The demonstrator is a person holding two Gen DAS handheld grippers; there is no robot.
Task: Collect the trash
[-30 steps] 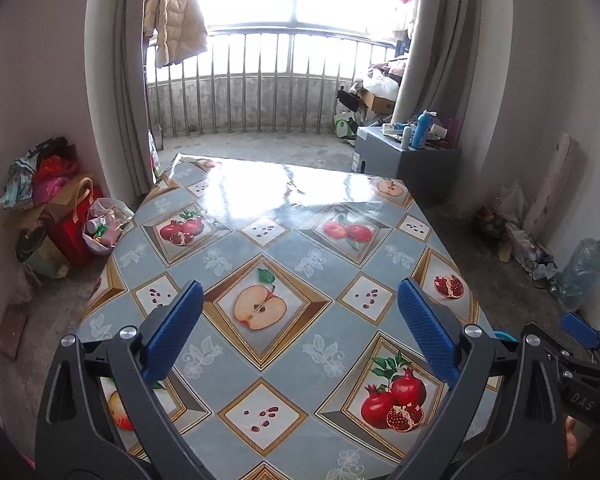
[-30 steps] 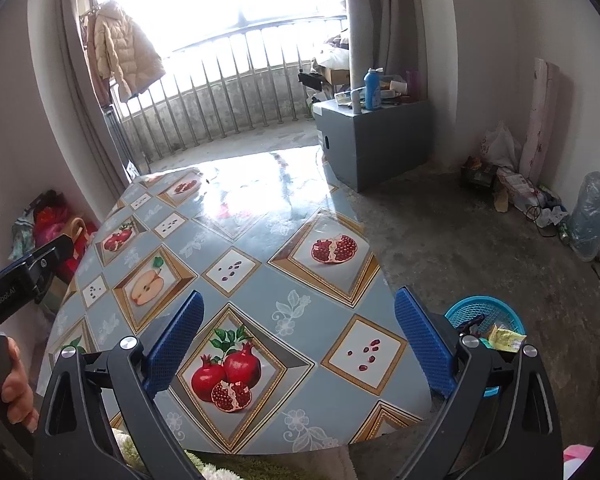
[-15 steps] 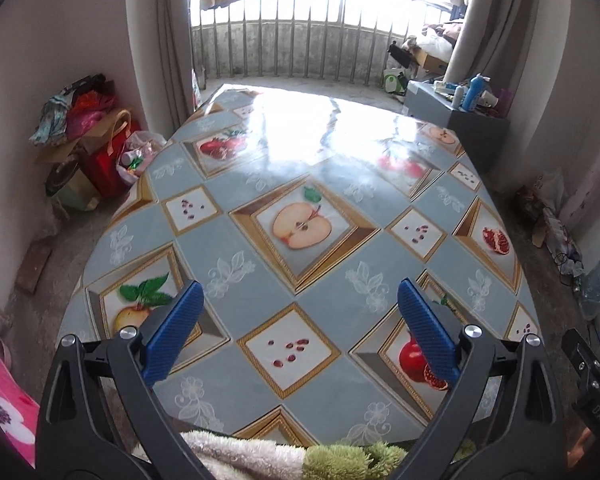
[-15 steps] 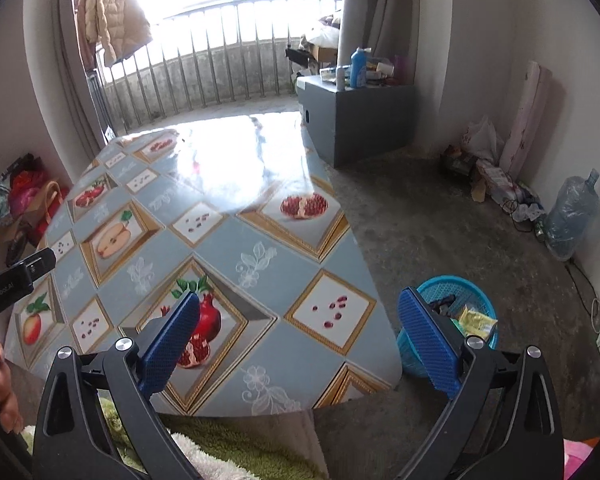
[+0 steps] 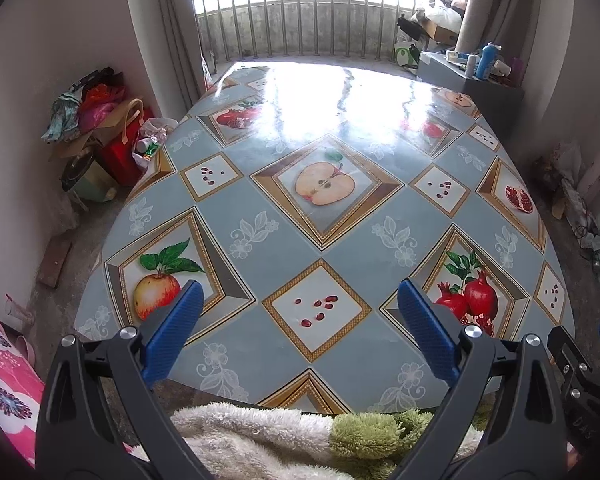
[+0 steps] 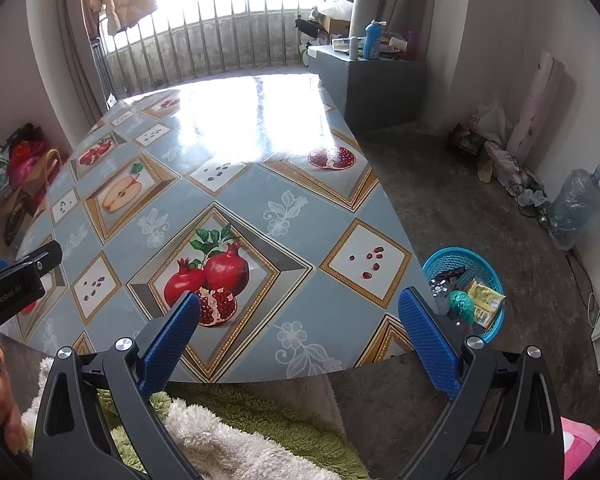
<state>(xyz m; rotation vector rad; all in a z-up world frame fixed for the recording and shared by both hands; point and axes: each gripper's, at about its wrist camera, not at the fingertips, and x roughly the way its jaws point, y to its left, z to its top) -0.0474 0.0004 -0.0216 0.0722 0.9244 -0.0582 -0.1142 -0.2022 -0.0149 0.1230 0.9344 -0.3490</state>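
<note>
Both hand-held grippers hang over the near desk (image 5: pixel 284 240) edge, left hand-held gripper (image 5: pixel 296 334) and right hand-held gripper (image 6: pixel 298 334) spread wide, nothing between the fingers, likely because collecting looks finished. The desk shows no loose trash. One blue basket (image 6: pixel 490 266) sits on the floor at four o'clock, holding roughly three wrappers (image 6: pixel 484 302).

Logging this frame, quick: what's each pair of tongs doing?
Left tongs: open, holding nothing.
Right tongs: open, holding nothing.

Fruit-patterned grey-blue table (image 5: pixel 284 248), turquoise basket (image 6: pixel 458 258)
</note>
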